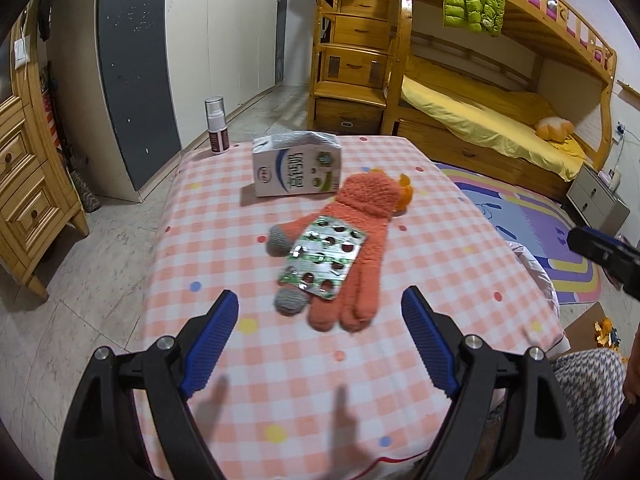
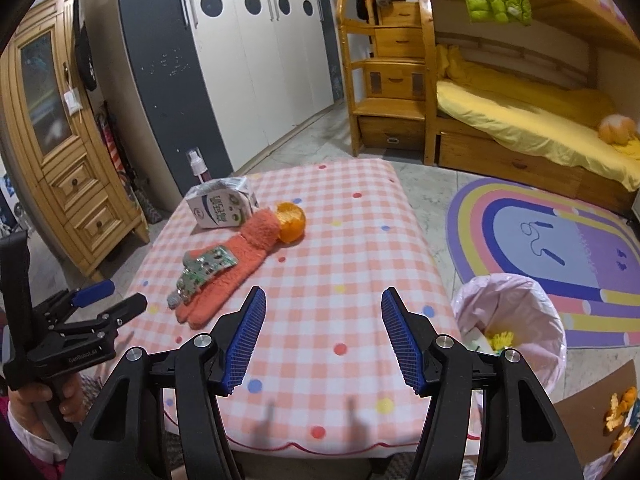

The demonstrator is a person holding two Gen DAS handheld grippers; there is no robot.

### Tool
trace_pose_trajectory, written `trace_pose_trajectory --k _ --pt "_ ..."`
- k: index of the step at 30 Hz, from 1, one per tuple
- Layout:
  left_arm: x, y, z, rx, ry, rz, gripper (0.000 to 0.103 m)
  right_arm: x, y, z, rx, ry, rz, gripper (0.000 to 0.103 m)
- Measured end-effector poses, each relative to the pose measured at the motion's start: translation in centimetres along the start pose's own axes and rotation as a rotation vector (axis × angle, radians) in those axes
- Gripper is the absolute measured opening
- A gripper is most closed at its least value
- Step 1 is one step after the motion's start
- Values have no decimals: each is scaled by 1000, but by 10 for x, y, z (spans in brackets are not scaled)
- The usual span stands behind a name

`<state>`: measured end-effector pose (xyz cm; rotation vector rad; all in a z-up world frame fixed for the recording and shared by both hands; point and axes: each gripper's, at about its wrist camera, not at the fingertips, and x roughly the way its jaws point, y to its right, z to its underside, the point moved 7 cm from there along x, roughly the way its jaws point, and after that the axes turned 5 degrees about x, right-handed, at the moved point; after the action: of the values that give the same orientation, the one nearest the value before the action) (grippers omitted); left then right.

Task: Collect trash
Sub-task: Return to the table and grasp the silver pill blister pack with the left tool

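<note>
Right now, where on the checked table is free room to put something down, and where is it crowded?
Free: the near part of the table, between the orange glove and the front edge, and the whole right side beside the bin. Crowded: the far left, where milk carton, orange peel, glove and blister pack cluster, spray bottle behind.

Fuzzy knit glove [image 1: 360, 236], shiny foil blister pack [image 1: 324, 258], glossy paper milk carton [image 1: 296, 170], matt checked cloth tablecloth [image 1: 440, 240]

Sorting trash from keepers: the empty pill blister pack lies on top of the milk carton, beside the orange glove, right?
Not quite. The blister pack lies on top of the orange glove, not the milk carton, which stands apart behind the glove. The left wrist view shows this clearly.
</note>
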<state>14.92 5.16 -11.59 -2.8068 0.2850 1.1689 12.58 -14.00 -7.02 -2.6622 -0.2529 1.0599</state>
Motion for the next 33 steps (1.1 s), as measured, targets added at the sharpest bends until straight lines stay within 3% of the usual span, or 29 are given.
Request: trace_pose_trajectory --k 12,17,23,25,26,33 --pt "53 -1 -10 46 -60 63 81 28 -13 -6 -38 -30 -25 61" --pt "84 5 -13 96 -107 45 70 39 -6 -6 -45 -47 -22 61" --pt "109 6 -12 126 -168 60 70 48 6 -1 -24 -73 -19 61" --pt "109 5 -12 123 -169 64 69 49 6 -2 -20 -73 -22 61" --pt "107 5 -12 120 -164 68 61 48 6 -3 -24 -72 -23 61" --pt "74 10 -12 113 -94 69 55 50 -6 4 -55 -85 -43 61"
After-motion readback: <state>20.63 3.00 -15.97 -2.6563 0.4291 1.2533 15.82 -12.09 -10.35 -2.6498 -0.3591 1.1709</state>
